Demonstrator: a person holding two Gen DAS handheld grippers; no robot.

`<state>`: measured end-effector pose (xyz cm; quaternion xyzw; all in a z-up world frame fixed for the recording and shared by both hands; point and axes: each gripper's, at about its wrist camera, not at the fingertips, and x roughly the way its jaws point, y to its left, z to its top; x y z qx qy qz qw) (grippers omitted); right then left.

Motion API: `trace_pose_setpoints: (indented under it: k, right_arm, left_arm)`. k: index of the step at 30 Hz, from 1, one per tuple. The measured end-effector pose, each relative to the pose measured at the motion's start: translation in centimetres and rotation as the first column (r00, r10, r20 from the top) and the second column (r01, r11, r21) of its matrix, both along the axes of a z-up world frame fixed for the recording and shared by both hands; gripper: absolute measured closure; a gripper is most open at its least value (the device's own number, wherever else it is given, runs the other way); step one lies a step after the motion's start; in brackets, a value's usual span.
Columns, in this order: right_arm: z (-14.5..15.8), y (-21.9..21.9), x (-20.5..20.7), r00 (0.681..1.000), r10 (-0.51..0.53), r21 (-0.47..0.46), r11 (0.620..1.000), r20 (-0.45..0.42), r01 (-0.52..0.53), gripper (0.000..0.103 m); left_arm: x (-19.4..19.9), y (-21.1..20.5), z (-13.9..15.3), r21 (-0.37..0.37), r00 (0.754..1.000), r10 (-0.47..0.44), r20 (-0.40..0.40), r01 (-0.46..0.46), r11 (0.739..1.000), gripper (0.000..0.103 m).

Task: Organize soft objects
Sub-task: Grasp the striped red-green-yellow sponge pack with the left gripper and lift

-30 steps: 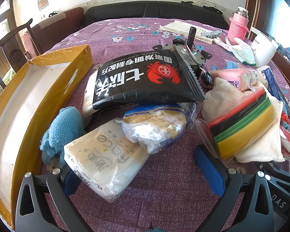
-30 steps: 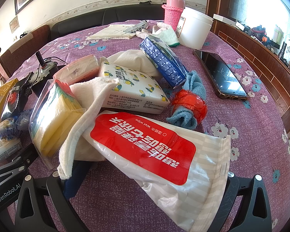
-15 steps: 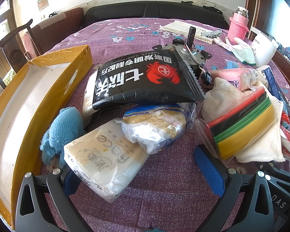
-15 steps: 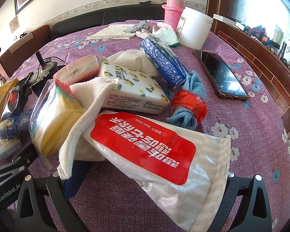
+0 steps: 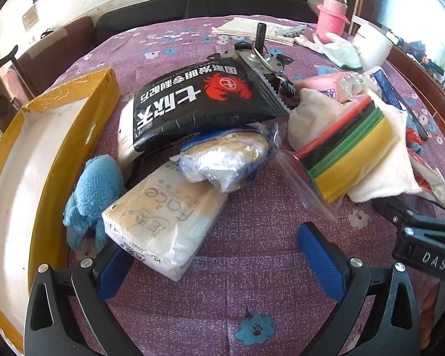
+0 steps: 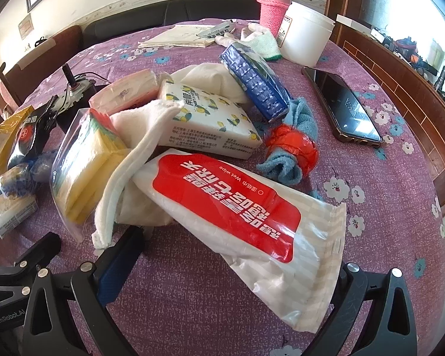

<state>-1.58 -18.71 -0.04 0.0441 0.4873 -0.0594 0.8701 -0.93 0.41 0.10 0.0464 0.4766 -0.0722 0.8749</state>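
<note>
My left gripper point(image 5: 216, 264) is open over the purple tablecloth. The near end of a white tissue pack point(image 5: 163, 222) lies by its left pad, and a blue knit cloth point(image 5: 92, 195) sits just left of the pack. A plastic-wrapped bundle point(image 5: 225, 160) rests on the pack's far end. My right gripper point(image 6: 228, 273) is open too. A red-and-white wet wipe pack point(image 6: 237, 207) lies between its fingers and hides the right pad. Bagged coloured sponges point(image 6: 83, 163) and a white towel point(image 6: 127, 160) lie to its left.
A yellow cardboard box point(image 5: 44, 154) stands open at the left table edge. A black crab-print bag point(image 5: 198, 103) lies behind the bundle. Beyond the wipes are a lemon tissue box point(image 6: 210, 124), a blue pack point(image 6: 255, 86), a red-taped blue cloth point(image 6: 293, 151), a phone point(image 6: 347, 106) and a white tub point(image 6: 305, 38).
In the left wrist view the table's objects sit a little higher and further left, so that gripper has shifted slightly. The right view has barely moved. Both grippers remain open.
</note>
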Motion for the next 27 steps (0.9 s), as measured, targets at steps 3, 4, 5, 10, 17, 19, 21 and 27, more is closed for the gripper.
trace_pose_setpoints:
  k: [3,4,5,10,17,19,21,27]
  right_arm:
    - [-0.1,0.5,-0.2,1.000,0.001,-0.005,1.000,0.000,-0.001,0.001]
    - [0.0,0.7,-0.4,1.000,0.006,-0.007,1.000,-0.003,-0.006,0.001]
    - [0.0,0.8,-0.5,1.000,0.011,-0.010,1.000,-0.013,-0.011,0.001]
    - [2.5,0.2,-3.0,1.000,-0.007,0.022,1.000,0.000,0.007,0.006]
    - [11.4,-1.1,-12.5,0.859,-0.070,-0.053,0.992,0.507,0.113,0.000]
    - [11.5,-1.4,-11.6,0.875,-0.082,-0.098,0.985,0.478,0.145,0.000]
    - [10.8,-2.0,-10.2,0.898,-0.094,-0.129,0.978,0.430,0.165,0.000]
    - [7.5,-5.5,-7.8,0.898,-0.167,-0.039,0.979,0.406,0.200,0.000]
  left_arm:
    - [0.0,-0.1,0.0,-0.002,1.000,0.006,0.000,-0.006,1.000,0.000]
    - [-0.1,-0.1,0.0,-0.002,1.000,0.006,0.001,-0.006,1.000,0.000]
    - [-0.1,-0.1,0.0,-0.002,1.000,0.001,0.000,-0.001,1.000,0.000]
    - [-2.6,1.2,2.4,-0.080,0.998,-0.025,0.057,0.029,0.996,0.005]
    - [-8.1,5.5,12.1,-0.103,0.934,0.032,0.355,0.005,0.995,0.000]
    - [-9.0,6.6,12.0,-0.090,0.924,-0.018,0.381,0.057,0.994,0.000]
    - [-8.4,7.5,9.7,-0.098,0.977,-0.051,0.205,0.072,0.993,0.000]
    - [-9.3,8.2,8.3,-0.093,0.982,-0.069,0.176,0.086,0.992,0.002]
